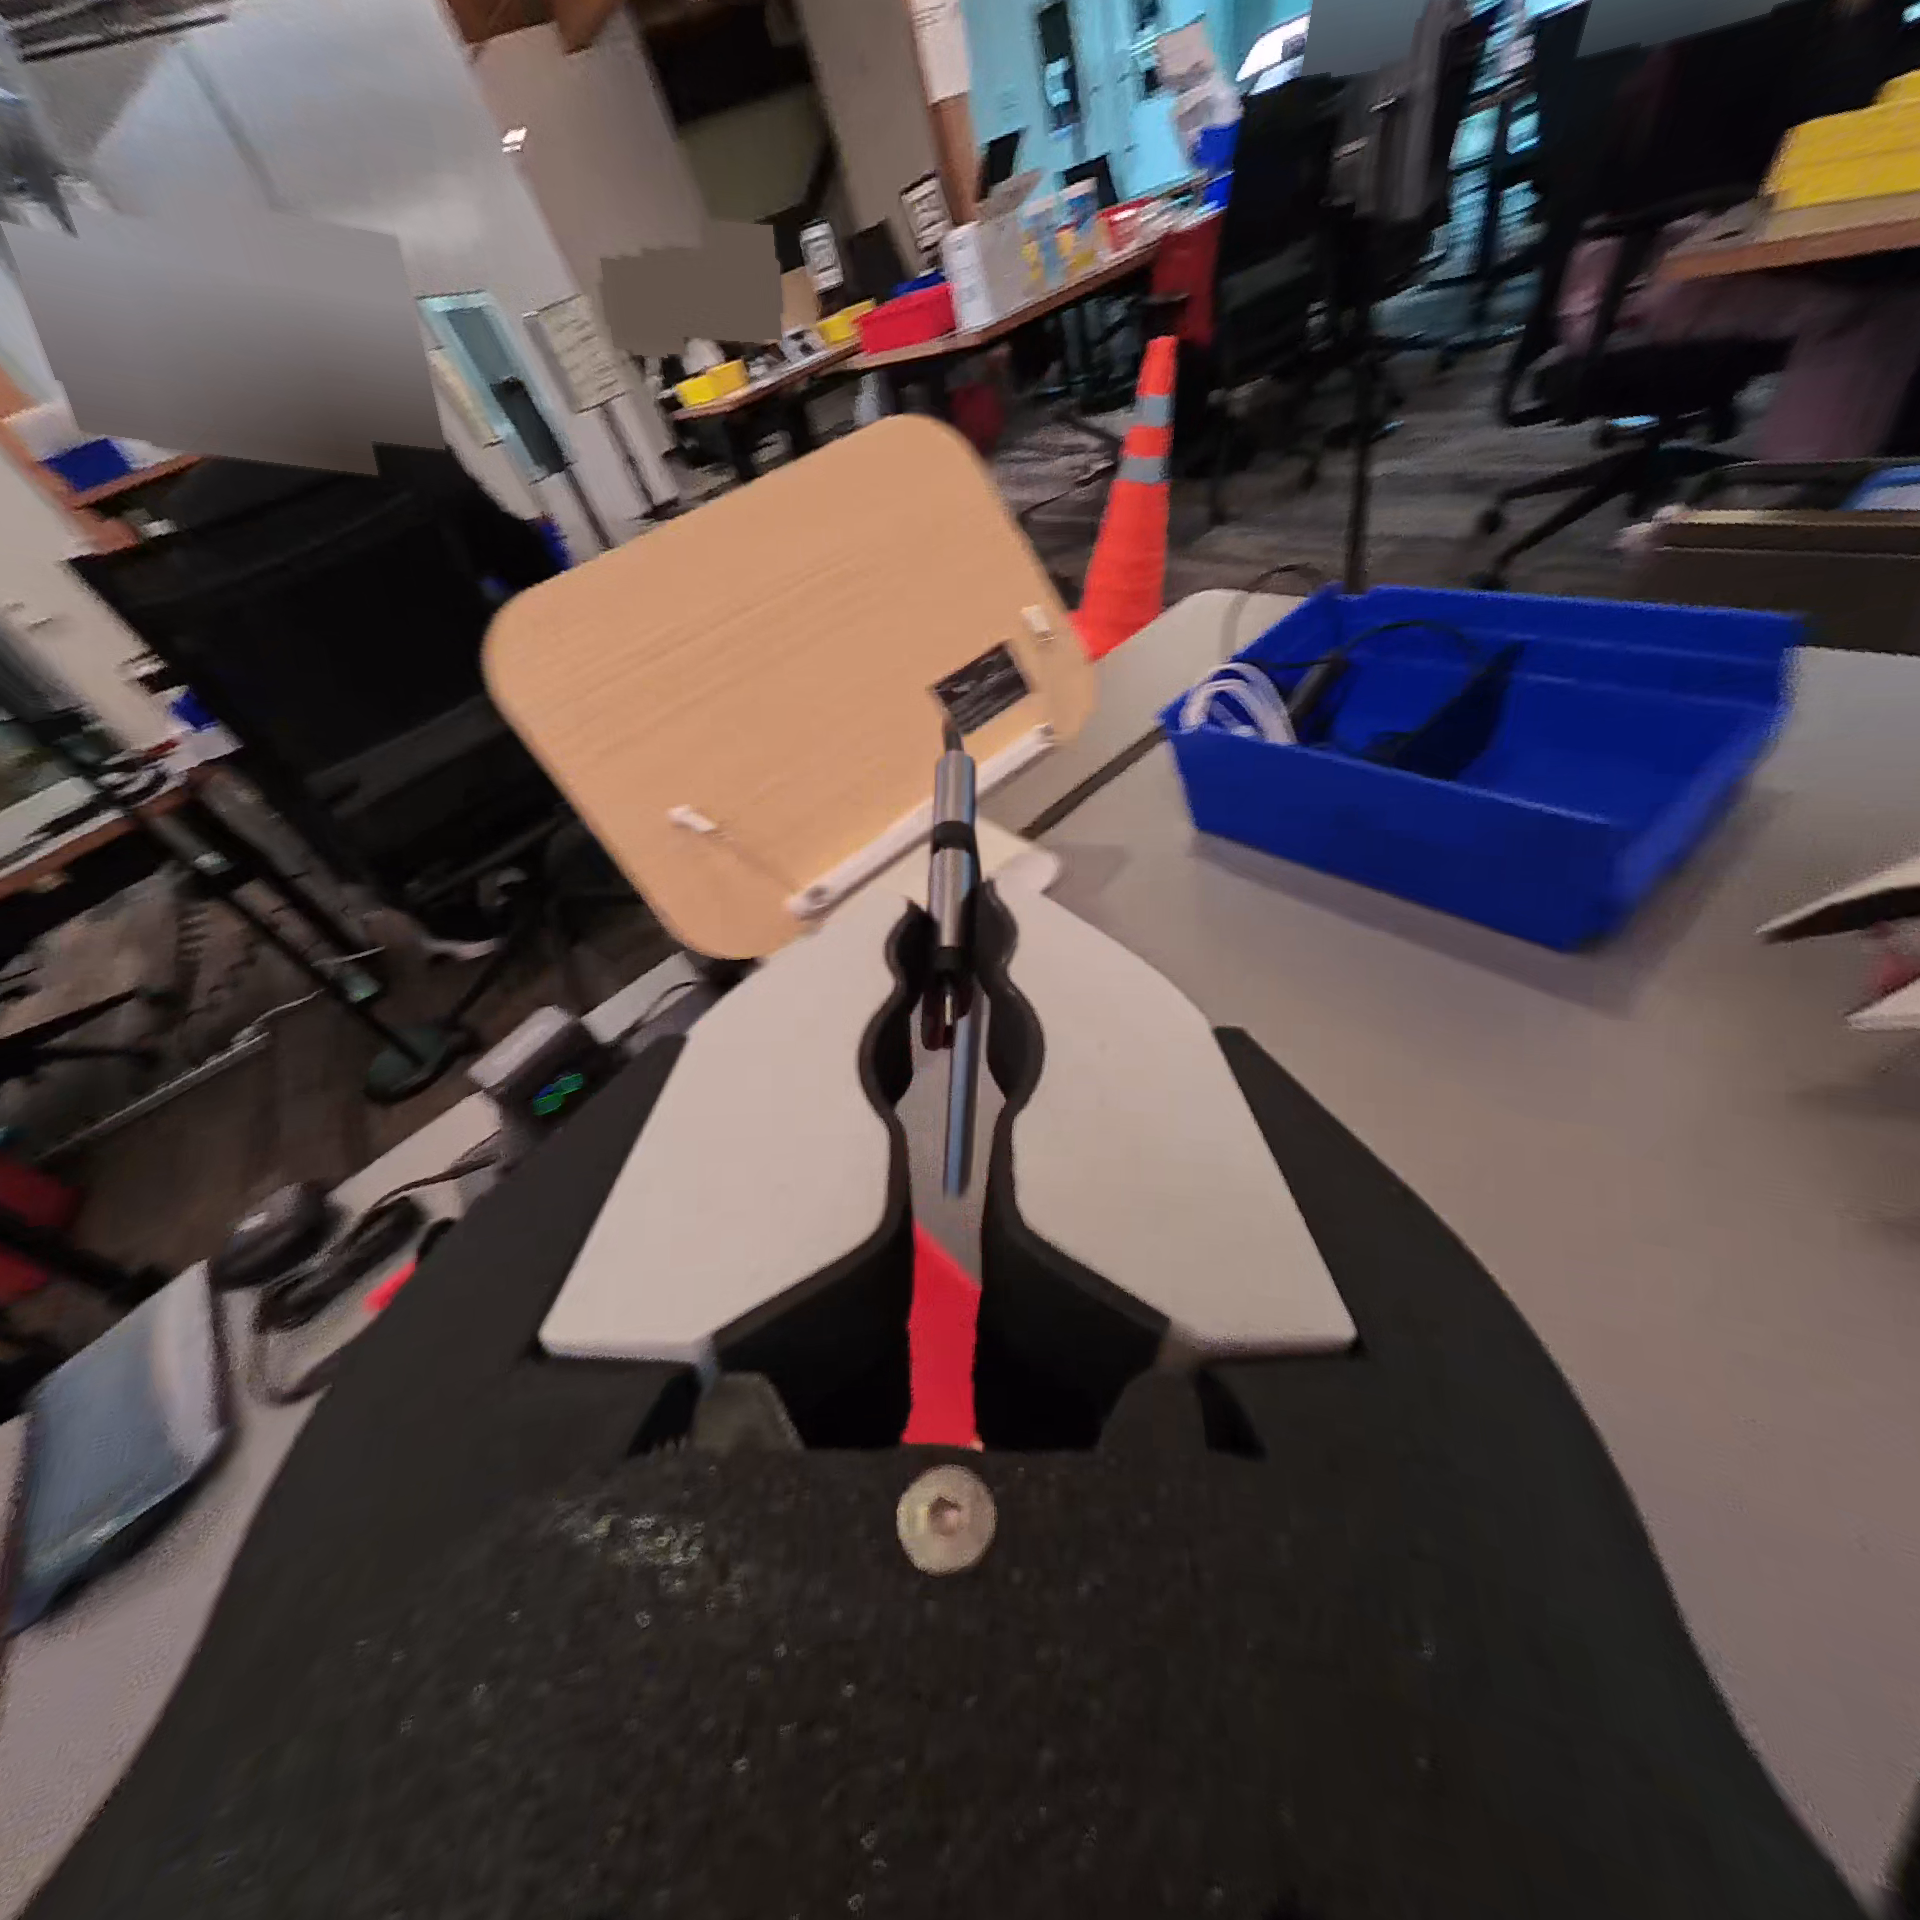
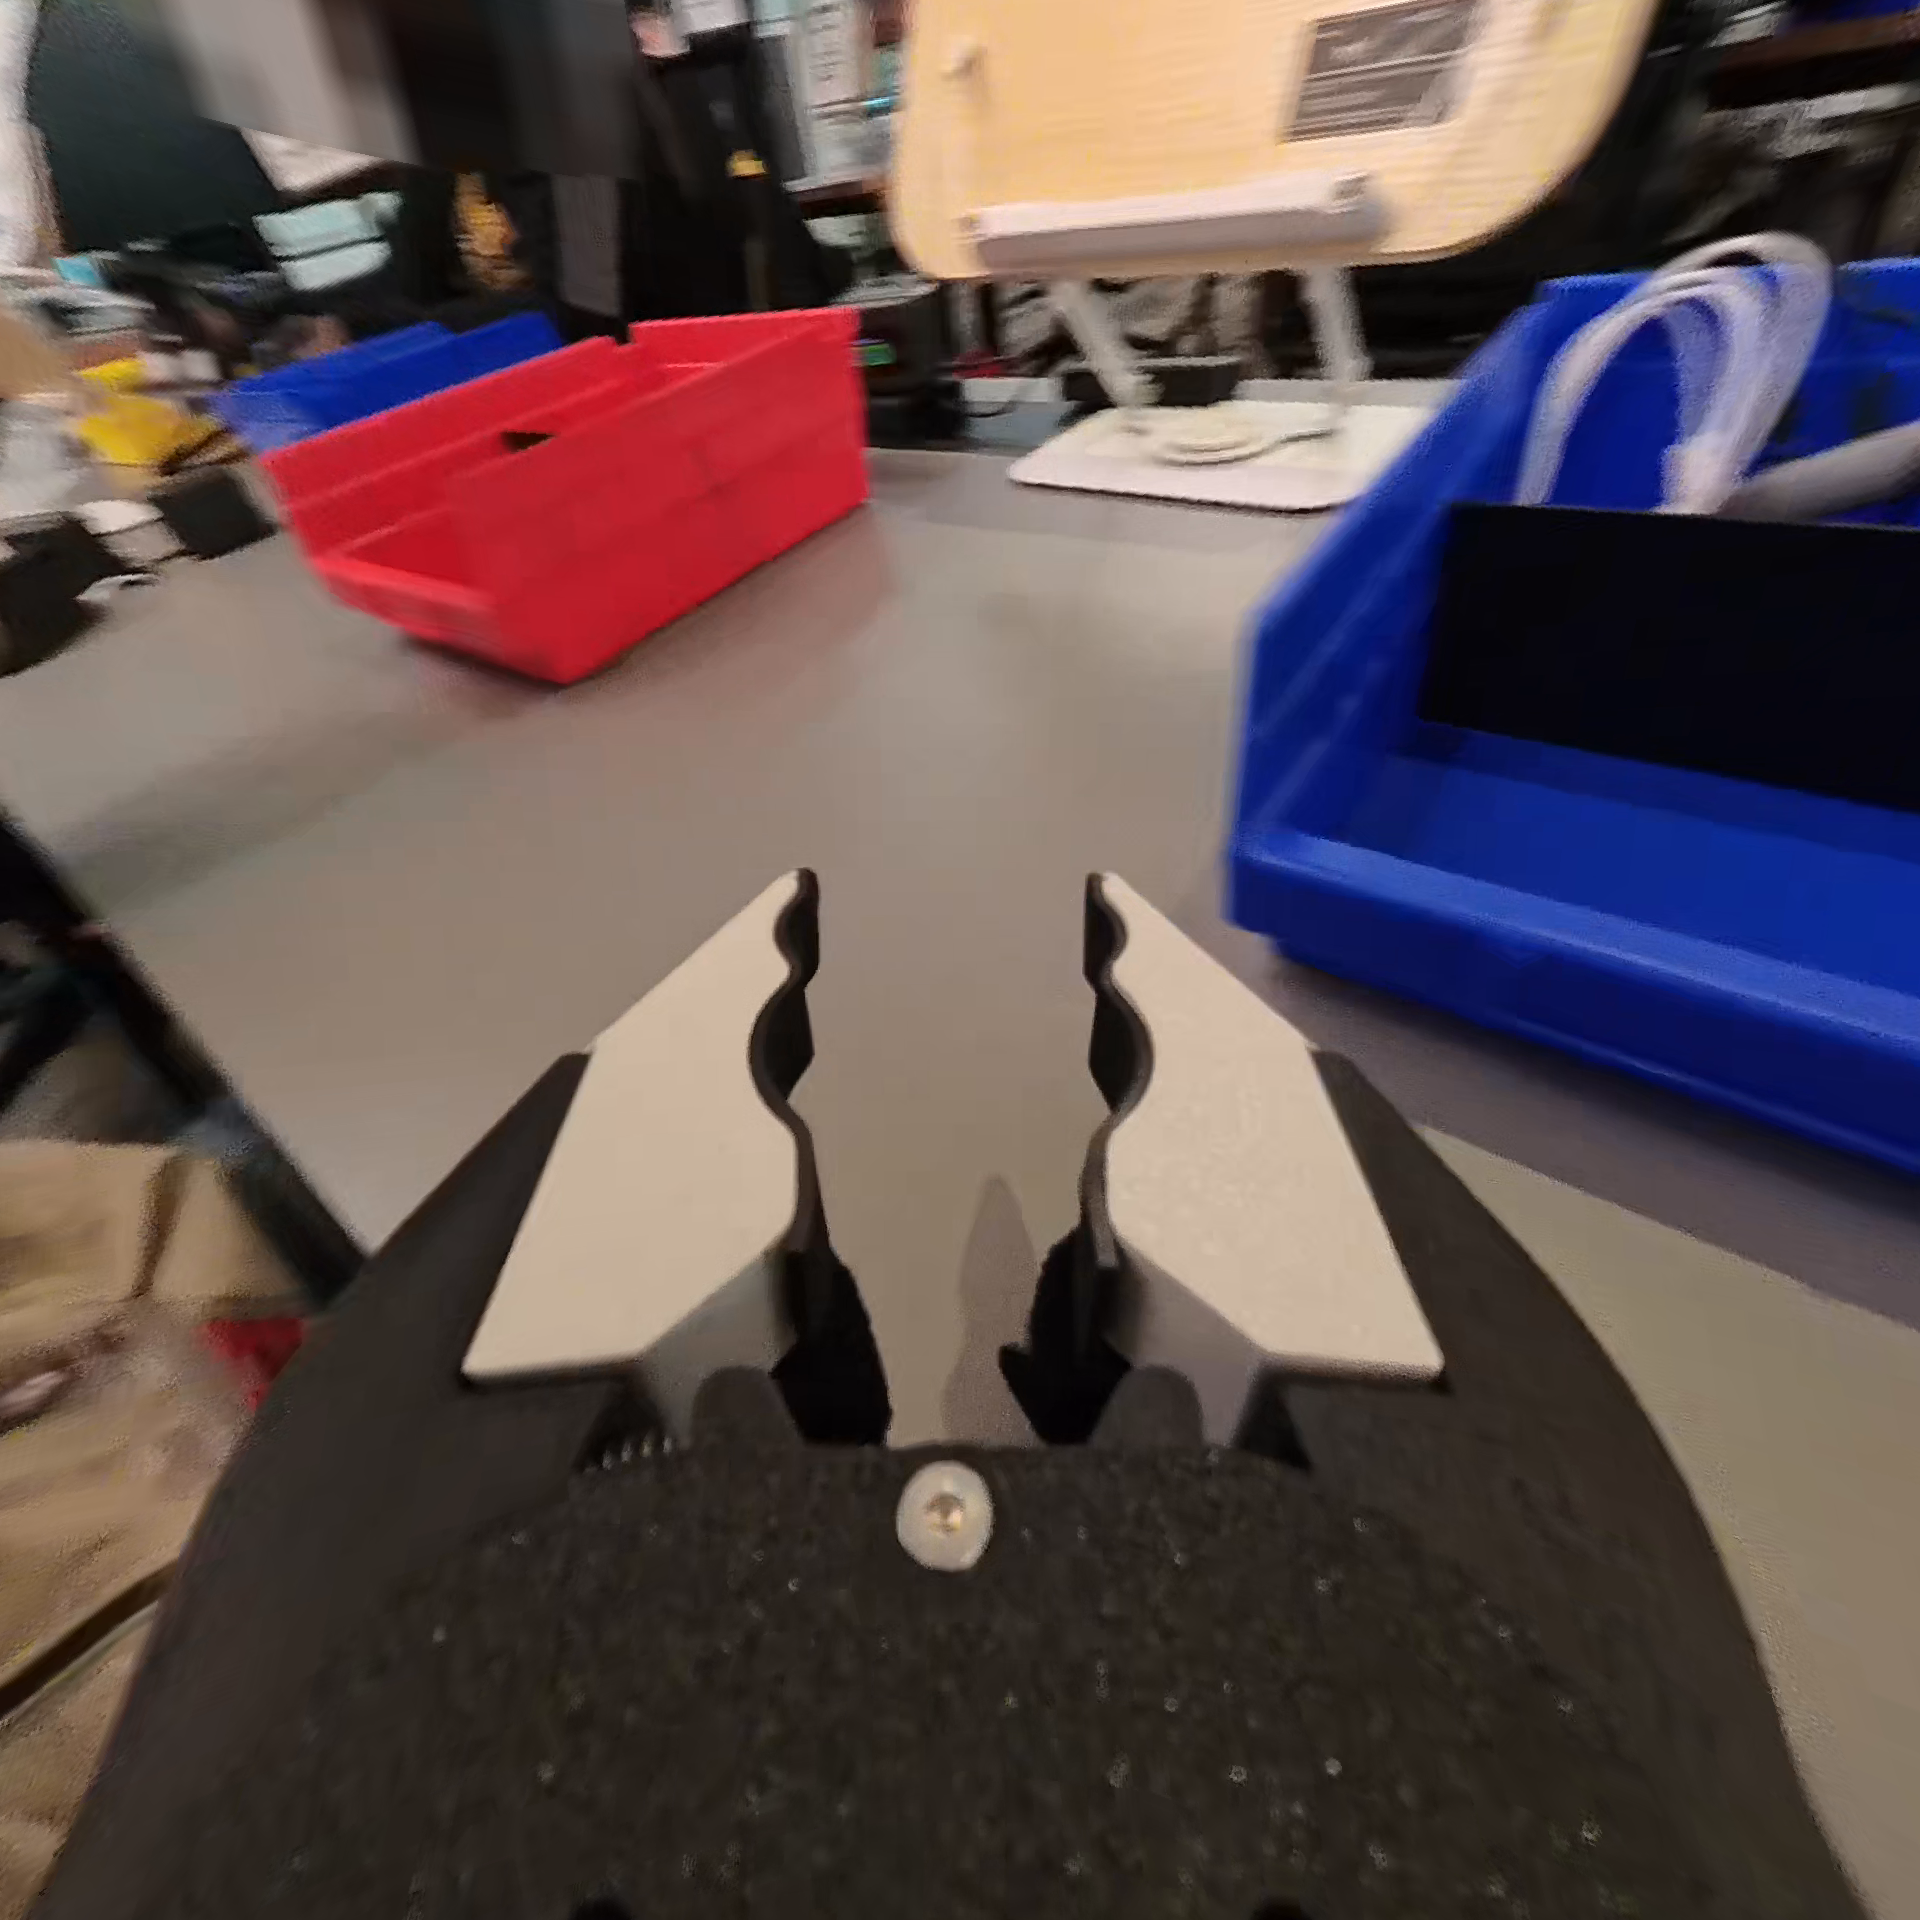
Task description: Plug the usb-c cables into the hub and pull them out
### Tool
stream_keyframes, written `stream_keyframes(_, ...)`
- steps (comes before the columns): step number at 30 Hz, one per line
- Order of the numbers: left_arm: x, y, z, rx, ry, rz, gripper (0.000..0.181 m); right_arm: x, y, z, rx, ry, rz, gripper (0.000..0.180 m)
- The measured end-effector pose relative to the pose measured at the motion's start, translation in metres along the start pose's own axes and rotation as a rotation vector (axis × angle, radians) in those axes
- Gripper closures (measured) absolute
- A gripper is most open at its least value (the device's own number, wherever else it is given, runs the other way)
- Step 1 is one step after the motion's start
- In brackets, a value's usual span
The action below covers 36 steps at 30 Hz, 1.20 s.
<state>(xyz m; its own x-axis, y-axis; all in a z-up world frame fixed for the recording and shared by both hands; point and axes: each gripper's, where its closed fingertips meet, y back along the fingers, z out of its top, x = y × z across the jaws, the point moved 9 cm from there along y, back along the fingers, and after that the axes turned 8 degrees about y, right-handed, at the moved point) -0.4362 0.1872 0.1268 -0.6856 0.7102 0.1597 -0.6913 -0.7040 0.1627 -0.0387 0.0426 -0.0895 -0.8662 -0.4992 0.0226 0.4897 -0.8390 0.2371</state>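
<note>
Grey hub [image 1: 953, 831], pinched edge-on in the left tool [image 1: 948, 935] above the surface [image 1: 1455, 1091], could twist loose, while the right tool [image 2: 951, 914] stands spread and empty beside the blue bin [image 2: 1558, 935] holding cables [image 2: 1704, 353].

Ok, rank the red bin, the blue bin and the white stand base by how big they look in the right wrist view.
1. Blue bin, largest, though it is nearest the camera and cut off by the frame edge.
2. Red bin.
3. White stand base, smallest, but farthest back, so real size is unsure.
</note>
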Motion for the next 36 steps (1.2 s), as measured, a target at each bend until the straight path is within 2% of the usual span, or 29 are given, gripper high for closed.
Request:
stream_keyframes(4,-0.040,0.005,-0.003,-0.038,0.080,-0.209,0.172,0.045,-0.026,0.007,-0.007,-0.028,0.231,0.120)
stream_keyframes(9,-0.077,0.012,-0.007,-0.163,0.261,-0.566,0.173,0.070,-0.055,0.029,-0.206,-0.033,0.260,0.110)
stream_keyframes(10,-0.083,0.014,-0.008,-0.201,0.300,-0.644,0.173,0.068,-0.058,0.035,-0.304,-0.043,0.236,0.108)
stream_keyframes(12,-0.091,0.015,-0.013,-0.242,0.369,-0.750,0.173,0.067,-0.057,0.049,-0.487,-0.034,0.220,0.110)
stream_keyframes(14,-0.095,0.013,-0.021,-0.247,0.423,-0.810,0.172,0.073,-0.063,0.055,-0.496,-0.029,0.293,0.115)
stream_keyframes(15,-0.097,0.011,-0.026,-0.237,0.439,-0.826,0.172,0.078,-0.067,0.055,-0.491,-0.036,0.354,0.124)
stream_keyframes(17,-0.095,0.007,-0.037,-0.212,0.439,-0.798,0.172,0.086,-0.064,0.055,-0.495,0.027,0.470,0.172)
stream_keyframes(20,-0.072,0.004,-0.058,-0.173,0.463,-0.711,0.172,0.079,-0.056,0.053,-0.480,0.048,0.484,0.172)
stream_keyframes(24,-0.042,-0.004,-0.106,-0.007,0.472,-0.600,0.172,0.049,-0.037,0.056,-0.525,0.023,0.360,0.172)
stream_keyframes(27,-0.058,-0.016,-0.138,0.148,0.419,-0.602,0.172,0.039,-0.024,0.060,-0.540,0.054,0.356,0.173)
stream_keyframes(30,-0.082,-0.027,-0.150,0.287,0.239,-0.560,0.170,0.042,-0.018,0.059,-0.562,0.129,0.325,0.173)
stream_keyframes(34,-0.100,-0.032,-0.136,0.297,0.103,-0.455,0.123,0.051,-0.019,0.052,-0.466,0.272,0.341,0.174)
stream_keyframes(36,-0.114,-0.030,-0.122,0.270,0.031,-0.451,0.121,0.059,-0.023,0.047,-0.420,0.336,0.352,0.174)
